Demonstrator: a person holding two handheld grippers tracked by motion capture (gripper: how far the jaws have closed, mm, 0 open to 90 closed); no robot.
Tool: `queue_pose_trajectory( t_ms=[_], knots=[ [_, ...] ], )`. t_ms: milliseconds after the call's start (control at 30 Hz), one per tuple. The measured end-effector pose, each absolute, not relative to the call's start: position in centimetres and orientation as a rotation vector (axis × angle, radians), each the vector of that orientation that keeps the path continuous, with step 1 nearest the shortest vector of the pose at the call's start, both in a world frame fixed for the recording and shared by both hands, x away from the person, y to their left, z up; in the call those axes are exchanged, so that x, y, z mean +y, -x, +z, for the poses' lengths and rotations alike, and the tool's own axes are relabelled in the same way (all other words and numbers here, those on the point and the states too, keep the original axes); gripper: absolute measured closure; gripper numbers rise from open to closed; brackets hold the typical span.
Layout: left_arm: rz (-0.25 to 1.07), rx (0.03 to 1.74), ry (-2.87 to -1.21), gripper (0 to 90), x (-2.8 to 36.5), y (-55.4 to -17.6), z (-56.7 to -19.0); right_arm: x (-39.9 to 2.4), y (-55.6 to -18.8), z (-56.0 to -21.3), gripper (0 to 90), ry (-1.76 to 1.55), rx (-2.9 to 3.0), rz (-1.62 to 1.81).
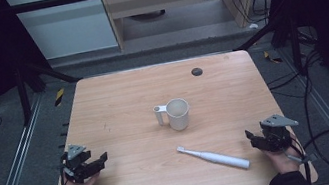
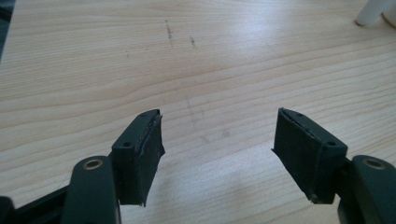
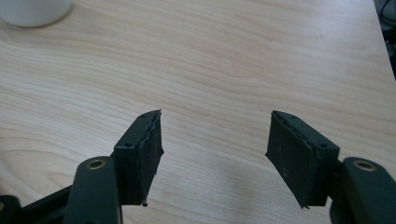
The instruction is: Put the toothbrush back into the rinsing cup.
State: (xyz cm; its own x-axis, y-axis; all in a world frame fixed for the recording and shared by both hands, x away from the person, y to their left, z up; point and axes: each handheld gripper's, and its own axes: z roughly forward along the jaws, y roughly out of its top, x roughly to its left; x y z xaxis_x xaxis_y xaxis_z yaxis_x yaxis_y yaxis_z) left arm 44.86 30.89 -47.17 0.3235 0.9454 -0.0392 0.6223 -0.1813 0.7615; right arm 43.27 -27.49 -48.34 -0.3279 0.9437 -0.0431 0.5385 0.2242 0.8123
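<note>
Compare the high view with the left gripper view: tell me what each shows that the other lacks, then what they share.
High view alone: the whole white mug with its open mouth, the white electric toothbrush lying in front of it, the dark round spot near the table's far edge, the right hand-held gripper, open, and the floor around.

Left gripper view alone: a close look between its open black pads, and faint dark scuffs on the wood.

Shared: the wooden table, the left hand-held gripper, and the mug's handle.
</note>
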Motion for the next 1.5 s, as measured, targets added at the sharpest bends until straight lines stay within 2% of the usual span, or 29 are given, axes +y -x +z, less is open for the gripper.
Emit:
queue_pose_trajectory(
  t_ms=[300, 500, 933, 1100, 1267, 1500],
  knots=[
    [0.582, 1.403, -1.889, 33.5, 32.0, -44.6, -47.5, -25.9, -42.6, -47.7, 41.2, -1.275, 2.017, 1.022],
    [0.635, 1.397, -1.906, 34.1, 31.8, -44.7, -47.4, -25.0, -41.9, -47.1, 49.4, -1.243, 2.053, 1.058],
    [0.631, 1.395, -1.927, 35.0, 31.6, -44.8, -47.6, -23.3, -41.0, -47.0, 68.8, -1.163, 2.200, 1.025],
    [0.629, 1.395, -1.931, 35.2, 31.7, -44.8, -47.7, -23.1, -40.7, -47.3, 73.8, -1.120, 2.244, 1.001],
    [0.629, 1.395, -1.931, 35.2, 31.7, -44.8, -47.6, -23.1, -40.4, -47.3, 84.8, -1.131, 2.280, 1.018],
    [0.628, 1.396, -1.933, 35.3, 31.7, -44.8, -47.6, -23.0, -40.2, -47.5, 89.8, -1.154, 2.320, 1.011]
  ],
)
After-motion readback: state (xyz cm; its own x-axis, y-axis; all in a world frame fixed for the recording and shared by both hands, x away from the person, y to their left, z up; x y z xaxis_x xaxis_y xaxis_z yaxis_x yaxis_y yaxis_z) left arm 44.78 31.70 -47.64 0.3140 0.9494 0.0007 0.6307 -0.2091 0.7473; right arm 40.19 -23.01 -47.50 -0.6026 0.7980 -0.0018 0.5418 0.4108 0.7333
